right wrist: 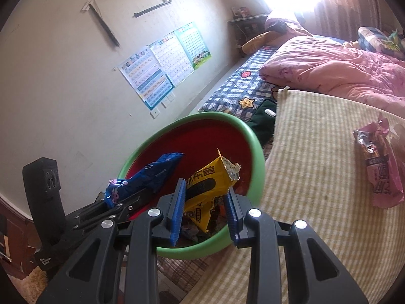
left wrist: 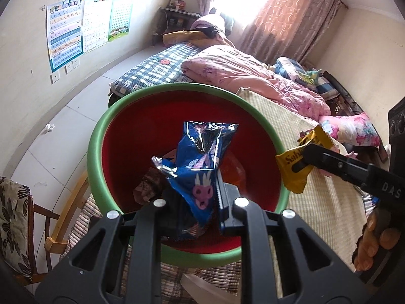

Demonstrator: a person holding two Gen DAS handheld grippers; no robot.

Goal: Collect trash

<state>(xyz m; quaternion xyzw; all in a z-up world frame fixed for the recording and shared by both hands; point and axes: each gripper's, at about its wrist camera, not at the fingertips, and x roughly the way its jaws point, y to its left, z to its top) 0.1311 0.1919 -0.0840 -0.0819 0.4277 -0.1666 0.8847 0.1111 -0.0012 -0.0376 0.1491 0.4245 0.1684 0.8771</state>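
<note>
The bottom of the green-rimmed red basin (left wrist: 96, 141) is mostly hidden by crumpled wrappers that can't really be made out. A crinkly blue foil wrapper (left wrist: 200, 167) is clamped in the left gripper (left wrist: 195, 202) right over the basin, while a yellow wrapper (right wrist: 205, 192) is pinched by the right gripper (right wrist: 206, 207) at the rim. A pink wrapper (right wrist: 379, 177) is left on the striped woven mat (right wrist: 316, 152) nearby, beside a rumpled pink quilt (right wrist: 341, 68).

Pink quilt (left wrist: 253, 76), wall posters (left wrist: 88, 30), checked blanket (right wrist: 235, 93), wooden chair (left wrist: 22, 228)
</note>
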